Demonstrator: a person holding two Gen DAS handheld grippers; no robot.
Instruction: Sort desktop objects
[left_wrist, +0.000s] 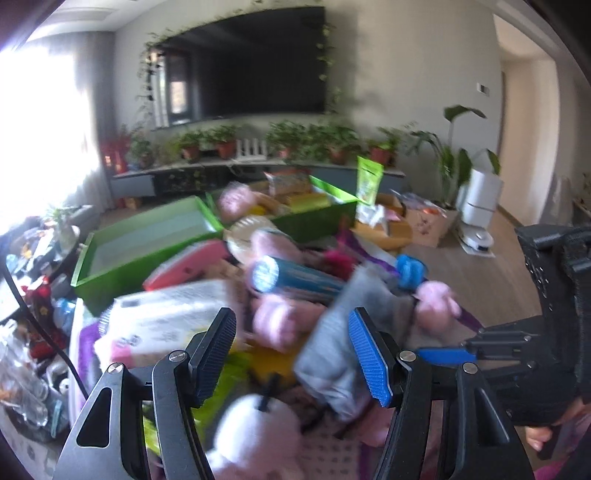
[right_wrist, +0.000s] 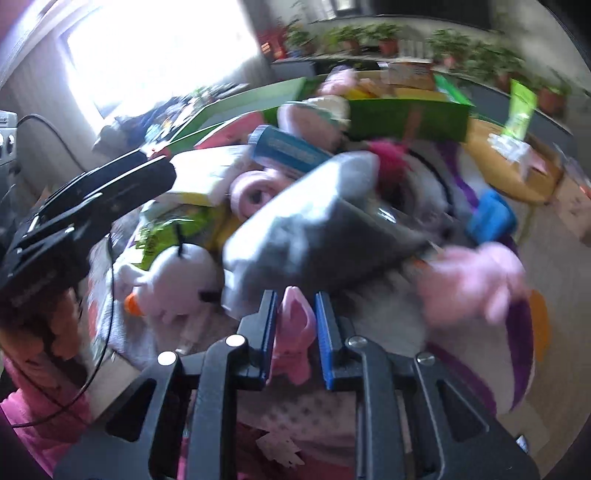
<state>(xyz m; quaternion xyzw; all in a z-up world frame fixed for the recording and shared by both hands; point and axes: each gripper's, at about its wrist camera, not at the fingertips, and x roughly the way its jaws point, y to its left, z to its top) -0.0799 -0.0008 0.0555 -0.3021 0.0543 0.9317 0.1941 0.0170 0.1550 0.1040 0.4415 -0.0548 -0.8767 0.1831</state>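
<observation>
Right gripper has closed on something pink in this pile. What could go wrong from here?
1. The right gripper pinches only a thin flap of the pink plush toy; it may slip out when lifted.
2. The grey pouch lies right against the grip, so a lift could drag it and the white plush off the heap.
3. The left gripper hangs open close by; the two could collide.

Beside the glossy green plastic bin, the white plush toy looked fuzzy, the grey cloth matt and soft.
</observation>
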